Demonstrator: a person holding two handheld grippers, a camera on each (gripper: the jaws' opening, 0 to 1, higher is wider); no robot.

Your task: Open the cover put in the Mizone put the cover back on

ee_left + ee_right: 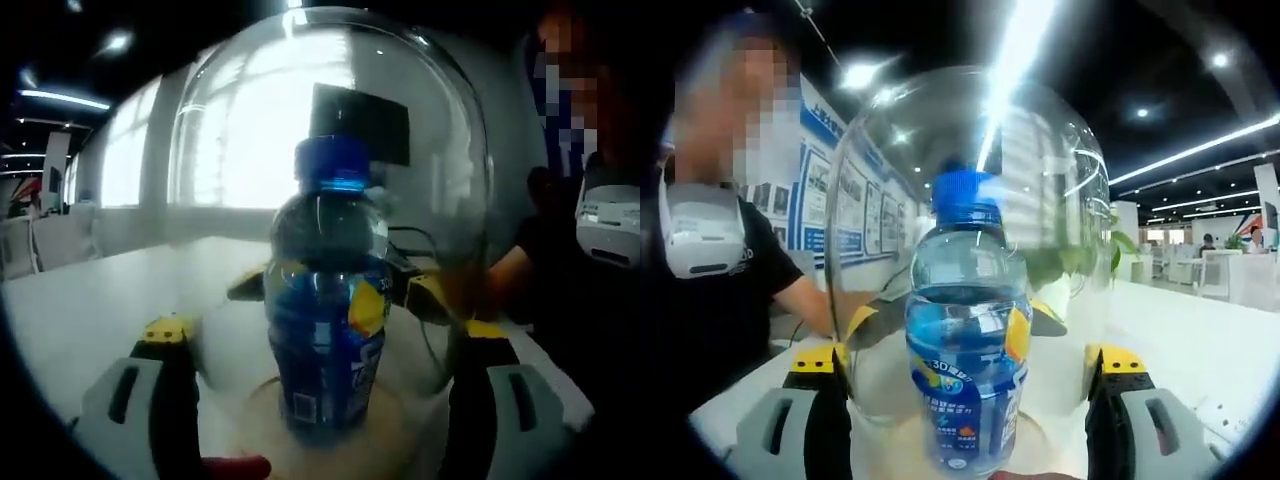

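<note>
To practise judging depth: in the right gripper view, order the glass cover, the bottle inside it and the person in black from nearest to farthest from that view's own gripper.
1. Glass cover: between the right gripper jaws.
2. Mizone bottle: centre, inside the cover.
3. Person in black: left, behind the cover.

1. The Mizone bottle [328, 320] stands upright, its blue cap [333, 163] on and its blue label with yellow patches wrapped round the body.
2. In the right gripper view the bottle [967, 350] shows a clear upper part above the label, with the cap [962, 195] on top.
3. The clear dome cover [330, 120] sits over the bottle, enclosing it on all sides, rounded top well above the cap.
4. Reflections of ceiling lights streak across the cover [1040, 160], and the bottle sits central under it.
</note>
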